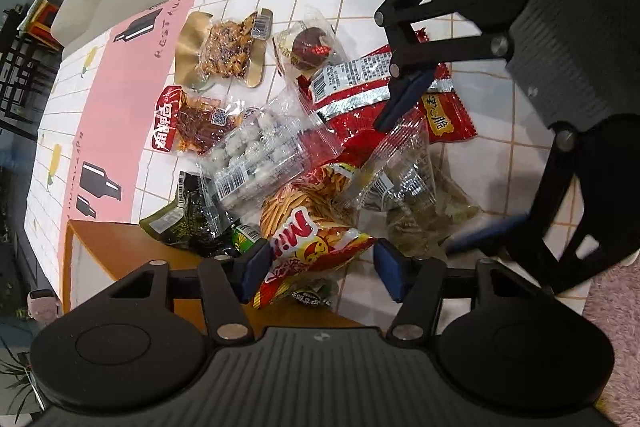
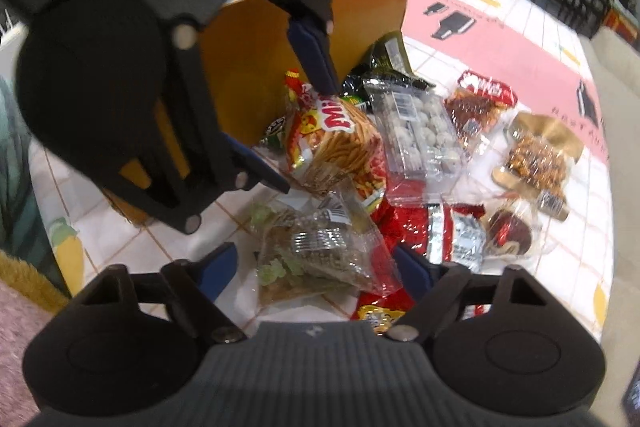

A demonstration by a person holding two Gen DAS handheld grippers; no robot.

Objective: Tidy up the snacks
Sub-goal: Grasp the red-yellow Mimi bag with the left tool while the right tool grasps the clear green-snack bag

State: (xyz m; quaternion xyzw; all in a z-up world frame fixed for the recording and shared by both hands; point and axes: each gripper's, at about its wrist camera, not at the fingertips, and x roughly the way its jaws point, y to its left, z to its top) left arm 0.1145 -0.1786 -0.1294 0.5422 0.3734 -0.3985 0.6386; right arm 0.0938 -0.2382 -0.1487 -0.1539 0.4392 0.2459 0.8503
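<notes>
- Here, the left gripper [image 1: 320, 267] is seen wide open astride the chip bag [image 1: 316, 239], nothing yet held; a slip could be caused by the glossy film, or the green pack [image 1: 192, 219] beside it could be dragged along.
- The right gripper [image 2: 316, 267] is likewise spread open over the clear pack [image 2: 312, 251] of greenish pieces, nothing gripped; the red bag [image 2: 436, 227] tucked under it could be snagged.
- The two grippers are crowded close together, so a collision is a fair risk.
- One orange box [image 2: 256, 67] is set just beside the heap, on the tablecloth [image 1: 132, 75].
- About nine snacks are counted: the four above, one tray of pale balls [image 1: 256, 147], one dark round sweet [image 1: 310, 47], two meat packs [image 1: 188, 123] [image 1: 228, 47], and a small dark packet partly hidden.
</notes>
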